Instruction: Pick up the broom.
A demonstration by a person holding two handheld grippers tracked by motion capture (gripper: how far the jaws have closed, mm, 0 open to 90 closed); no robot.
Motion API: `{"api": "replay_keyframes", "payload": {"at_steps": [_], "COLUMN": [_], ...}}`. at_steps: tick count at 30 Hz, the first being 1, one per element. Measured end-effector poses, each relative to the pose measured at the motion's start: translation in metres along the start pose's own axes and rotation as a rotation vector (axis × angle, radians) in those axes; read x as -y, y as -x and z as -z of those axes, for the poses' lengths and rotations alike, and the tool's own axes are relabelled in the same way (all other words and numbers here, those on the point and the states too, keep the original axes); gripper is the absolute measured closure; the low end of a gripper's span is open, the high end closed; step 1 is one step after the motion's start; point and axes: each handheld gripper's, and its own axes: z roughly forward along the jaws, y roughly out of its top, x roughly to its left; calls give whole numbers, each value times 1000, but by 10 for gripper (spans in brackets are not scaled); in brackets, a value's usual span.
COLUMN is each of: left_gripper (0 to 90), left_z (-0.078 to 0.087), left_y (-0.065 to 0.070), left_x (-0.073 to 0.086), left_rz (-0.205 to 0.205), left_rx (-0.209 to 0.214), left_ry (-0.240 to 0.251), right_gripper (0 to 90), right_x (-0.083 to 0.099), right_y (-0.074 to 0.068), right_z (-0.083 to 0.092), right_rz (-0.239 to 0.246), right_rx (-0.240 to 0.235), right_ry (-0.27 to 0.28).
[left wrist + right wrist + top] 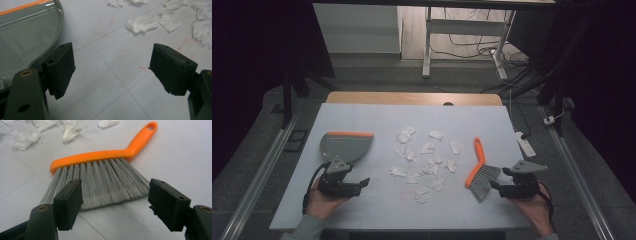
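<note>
Hands: two, entering at 6 o'clock, each holding one gripper low over the table.
Left gripper: jaws spread apart, holding nothing; dustpan just at its 11 o'clock.
Right gripper: jaws wide, nothing held; tips just beside the brush bristles.
Dustpan: one, grey plastic, orange edge strip, rounded back.
Brush: one, bent orange plastic handle, grey bristles, lying flat.
Paper scraps: white, crumpled, about fifteen, table centre between the two tools.
</note>
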Motion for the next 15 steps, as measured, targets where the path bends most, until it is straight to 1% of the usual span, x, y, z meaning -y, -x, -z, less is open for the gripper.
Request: {"api": "replay_keyframes", "payload": {"at_steps": [2,9,15], "left_gripper": [204,204,204], "left_z": [0,-1,-1], "left_y": [0,0,0], "left_x": [0,0,-1], "left_rz": [0,-1,-6], "left_rx": [2,1,2], "left_ry": [-1,8,4], "right_gripper": [276,272,272], "right_x": [0,1,0], "right_y": [-1,-2,-3], "right_z": [0,0,0], "right_rz": [-3,21,17], "right_rx": [-4,-1,0], "right_ry": [-2,-4,-19]}}
